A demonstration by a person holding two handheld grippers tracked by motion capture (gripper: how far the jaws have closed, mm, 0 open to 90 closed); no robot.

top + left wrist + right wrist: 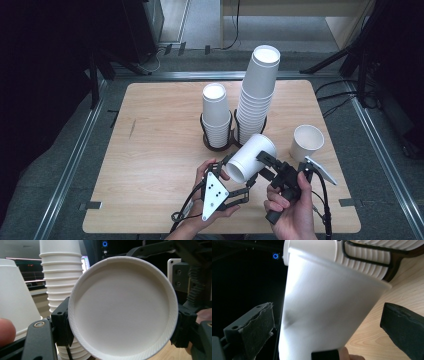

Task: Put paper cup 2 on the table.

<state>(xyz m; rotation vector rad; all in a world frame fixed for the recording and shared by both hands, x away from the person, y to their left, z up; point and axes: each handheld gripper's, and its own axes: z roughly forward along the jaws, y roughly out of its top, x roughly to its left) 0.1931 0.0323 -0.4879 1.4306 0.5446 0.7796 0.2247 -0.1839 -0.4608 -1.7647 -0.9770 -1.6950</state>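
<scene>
Closest to me, low in the high view, my left hand (212, 200) works its tongs (235, 172), and these are clamped tight on the bottom end of a white paper cup (250, 157). In the left gripper view the cup's round base (122, 307) faces the lens, with a black pad pressed against its rim on either side. That cup lies on its side in the air above the wooden table (150, 165), mouth pointing away from me toward the two stacks.

Behind it, a short stack of cups (216, 112) stands in a dark wire holder (218, 142), and just right of that a taller stack (259, 90) fills a second holder.

Further right, my right hand (292, 205) holds the other tongs (265, 167) up against the lying cup. In the right gripper view its pads stand wide apart with the cup's wall (324, 310) between them, neither pad touching it.

Rightmost, a single cup (306, 142) stands upright on the table, mouth up.
</scene>
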